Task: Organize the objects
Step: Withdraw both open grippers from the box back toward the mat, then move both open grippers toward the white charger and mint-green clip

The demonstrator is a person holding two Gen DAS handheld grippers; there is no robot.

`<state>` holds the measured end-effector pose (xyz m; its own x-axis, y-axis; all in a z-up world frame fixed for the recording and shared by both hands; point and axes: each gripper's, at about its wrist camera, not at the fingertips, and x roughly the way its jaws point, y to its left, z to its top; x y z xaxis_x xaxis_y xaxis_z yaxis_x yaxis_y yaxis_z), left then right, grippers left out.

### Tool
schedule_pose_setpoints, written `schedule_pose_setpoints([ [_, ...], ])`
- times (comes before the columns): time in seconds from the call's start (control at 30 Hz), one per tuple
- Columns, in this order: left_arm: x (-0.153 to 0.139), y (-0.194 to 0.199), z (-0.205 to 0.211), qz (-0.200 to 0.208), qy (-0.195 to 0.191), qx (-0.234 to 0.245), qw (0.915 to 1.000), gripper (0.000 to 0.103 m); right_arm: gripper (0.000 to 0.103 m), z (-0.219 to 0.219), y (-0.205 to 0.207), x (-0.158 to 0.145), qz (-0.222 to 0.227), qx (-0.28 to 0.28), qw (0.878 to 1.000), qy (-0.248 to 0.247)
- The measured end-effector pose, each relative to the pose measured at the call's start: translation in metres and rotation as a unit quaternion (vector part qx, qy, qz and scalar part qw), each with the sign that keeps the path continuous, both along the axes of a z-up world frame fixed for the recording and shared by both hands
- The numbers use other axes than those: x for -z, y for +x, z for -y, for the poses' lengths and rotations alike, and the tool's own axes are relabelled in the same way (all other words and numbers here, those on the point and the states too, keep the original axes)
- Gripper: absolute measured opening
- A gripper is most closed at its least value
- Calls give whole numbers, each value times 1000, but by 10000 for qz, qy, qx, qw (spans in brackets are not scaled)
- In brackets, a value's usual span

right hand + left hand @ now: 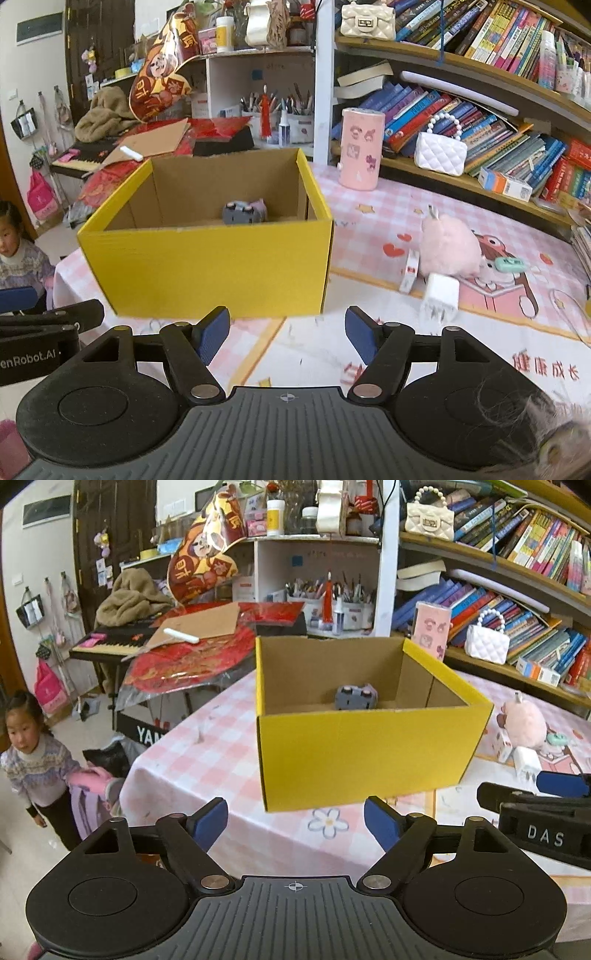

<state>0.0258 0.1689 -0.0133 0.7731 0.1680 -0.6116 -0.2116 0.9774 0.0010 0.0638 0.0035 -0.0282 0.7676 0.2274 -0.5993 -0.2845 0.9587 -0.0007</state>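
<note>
A yellow cardboard box [362, 753] [210, 269] stands open on the pink checked tablecloth [207, 753] [369, 229]. A small grey toy car [356, 697] [244, 212] lies inside it. To the box's right lie a pink plush toy [448, 245] [524, 722], a white charger plug [439, 295] [526, 762], a small white box [410, 271] and a teal clip [509, 264]. My left gripper [295, 823] is open and empty in front of the box. My right gripper [287, 334] is open and empty, near the box's right front corner.
A pink canister [360, 147] stands behind the box on the right. Bookshelves [480, 110] with a white quilted bag [439, 153] line the right side. A keyboard piled with red papers [184, 657] is at the left. A child [33, 764] stands at the table's left edge.
</note>
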Motion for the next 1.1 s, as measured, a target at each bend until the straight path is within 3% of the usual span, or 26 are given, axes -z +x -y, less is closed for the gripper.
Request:
schedule_pose_setpoints([
  [0.43,8,-22,5,-165,75,186,9997,85,72,0,-30,8,-143,182,9997,93],
  [0.6,11,-29,10,-193,75,306,9993,90,74,6,-38,11,-258,386,9988,165],
  [1.1,15,-26,35,-232,80,850,9961,91,78,30,-57,13,-286,948,9951,46],
])
